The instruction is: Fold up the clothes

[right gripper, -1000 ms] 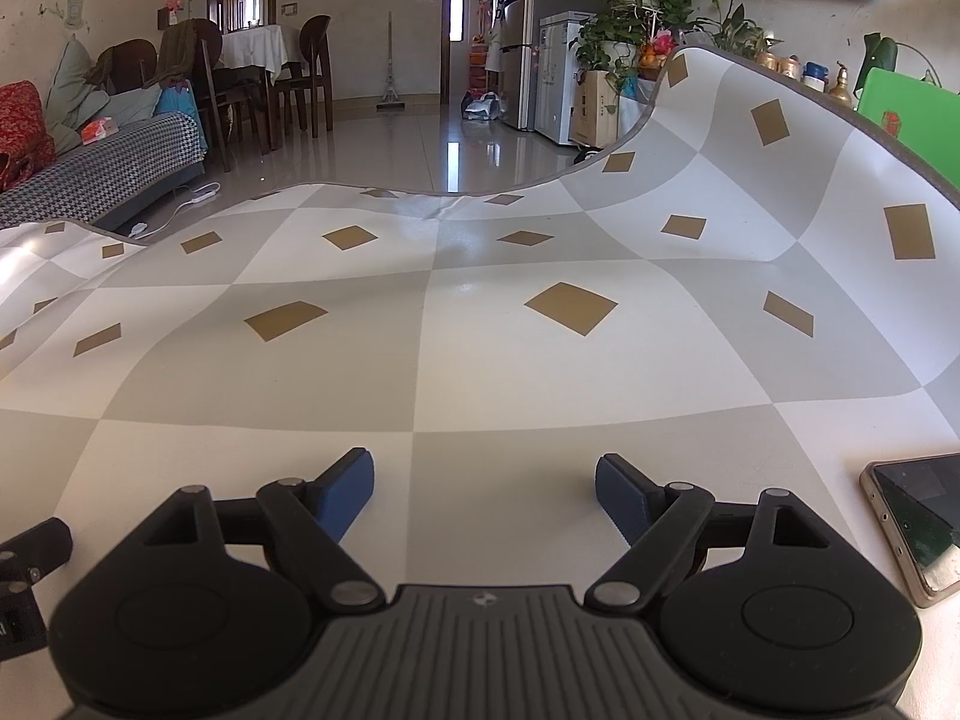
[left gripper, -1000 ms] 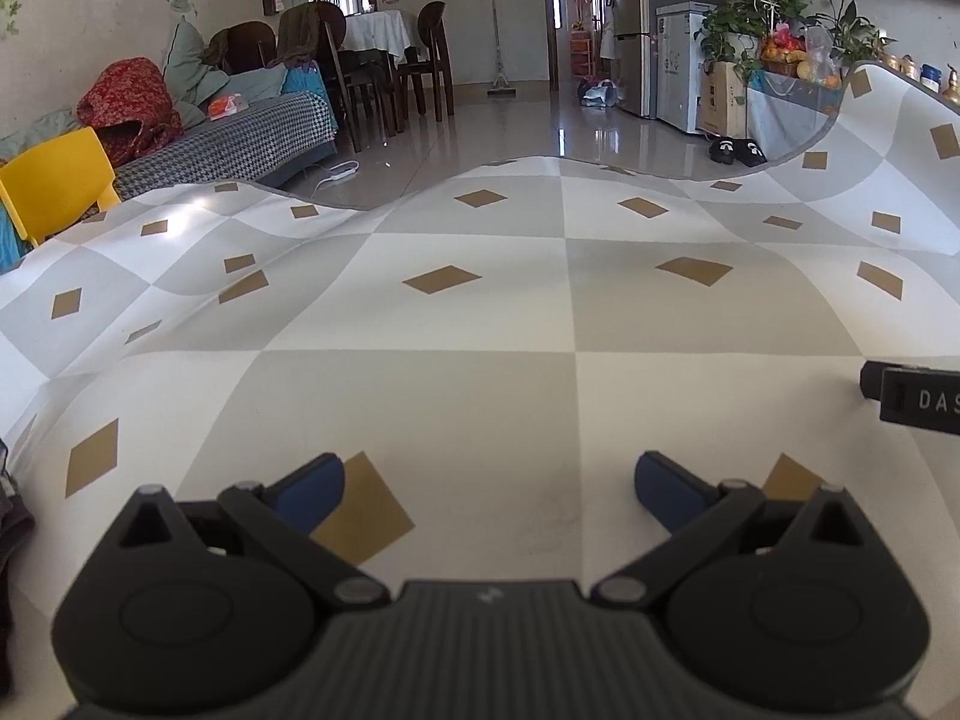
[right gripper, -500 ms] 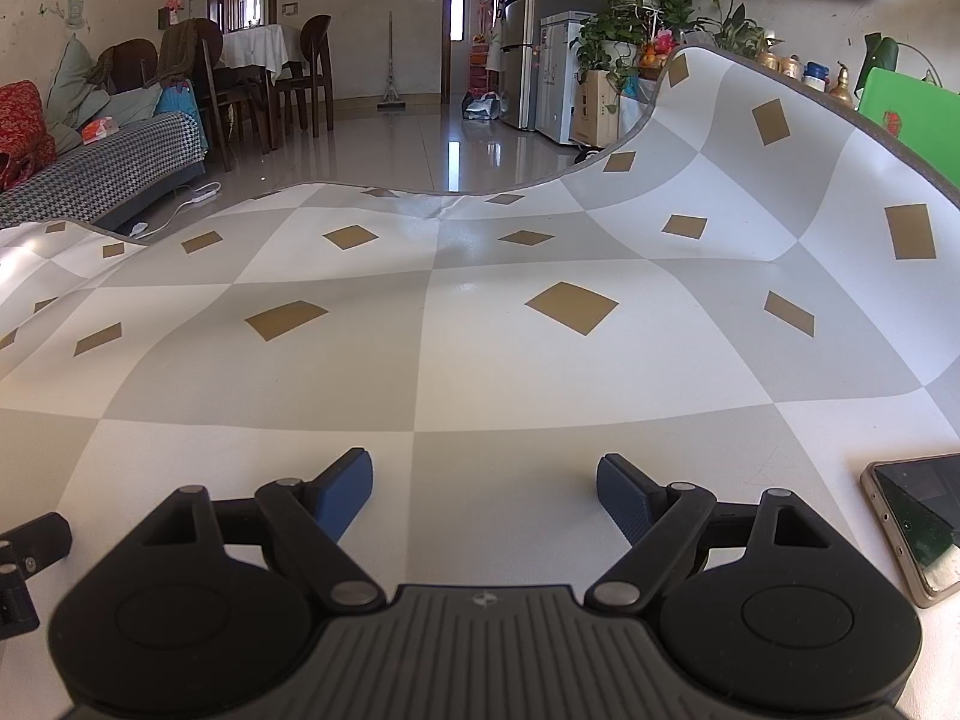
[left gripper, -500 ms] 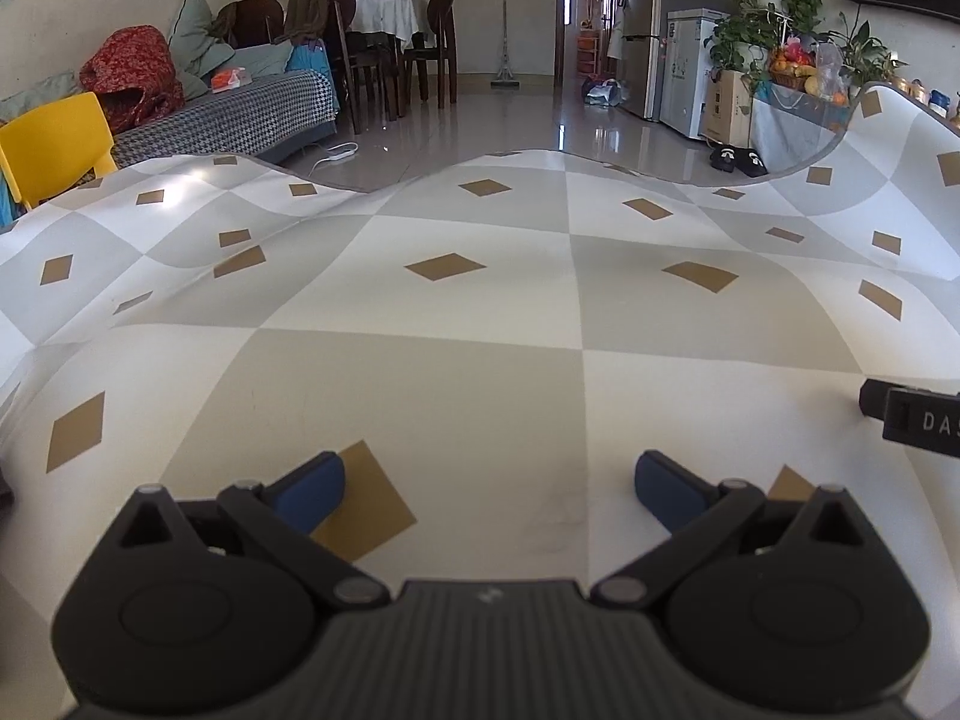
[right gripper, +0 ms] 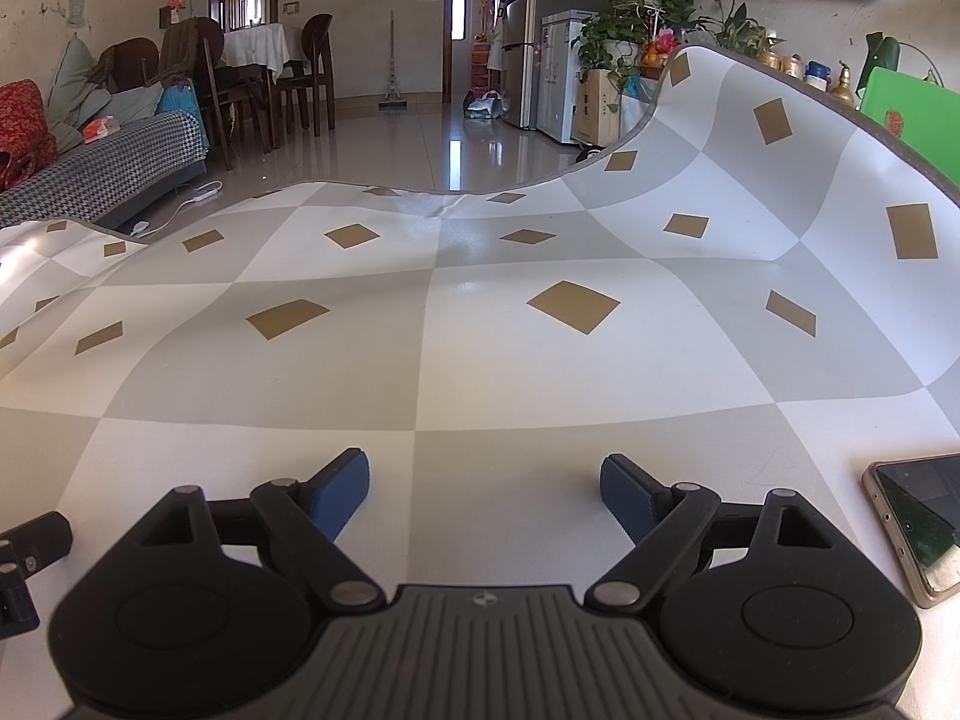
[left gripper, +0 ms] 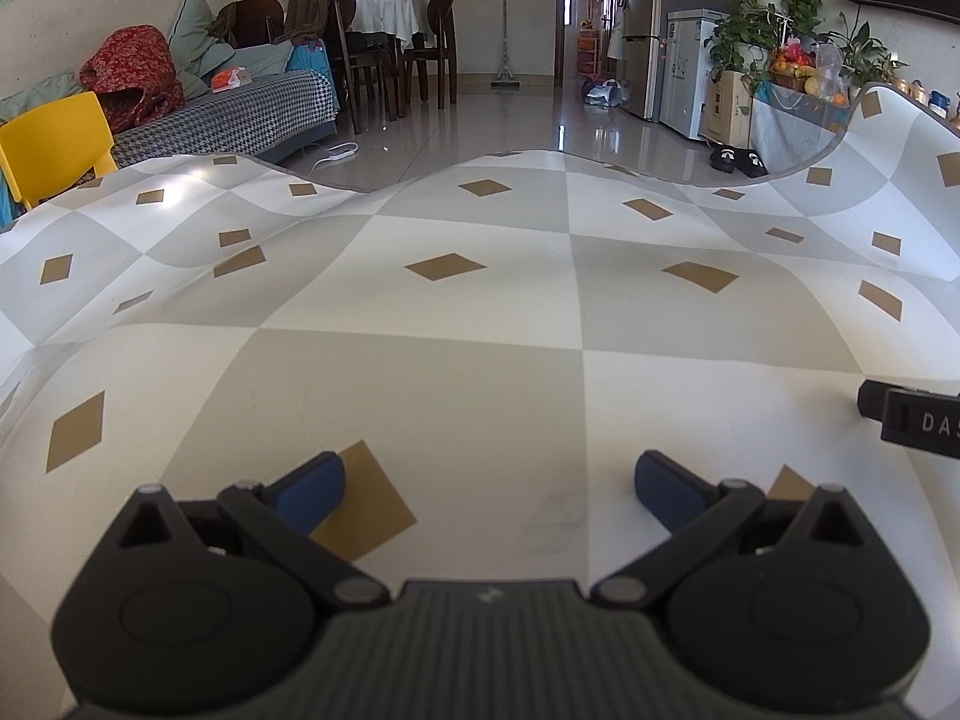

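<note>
From the left wrist view, the left tool (left gripper: 489, 483) hangs just above the bench (left gripper: 420, 360), its blue-tipped fingers (left gripper: 309, 489) spread wide with nothing between them. Ahead of it lies only the checked cover of the bench, which rises in ripples at the far edge. No garment shows in this view, so the clothes to be folded must lie outside it, and where I cannot tell. Off to the tool's right, the black tip of the right tool (left gripper: 912, 423) juts in, close beside. The risk here, as I judge it, is that the two tools knock together if both swing inward at once.

From the right wrist view, the right tool (right gripper: 483, 489) is likewise spread and empty, low over the same cover. Again no clothing is visible ahead of it. To its right, near the outer finger, a phone (right gripper: 915, 522) lies flat on the bench; a sideways sweep toward a garment could shove it or drag it off the edge. To its left, part of the left tool (right gripper: 27, 564) shows. The cover curls up steeply ahead and to the right; a low tool moving forward could catch it and pull it askew.
</note>
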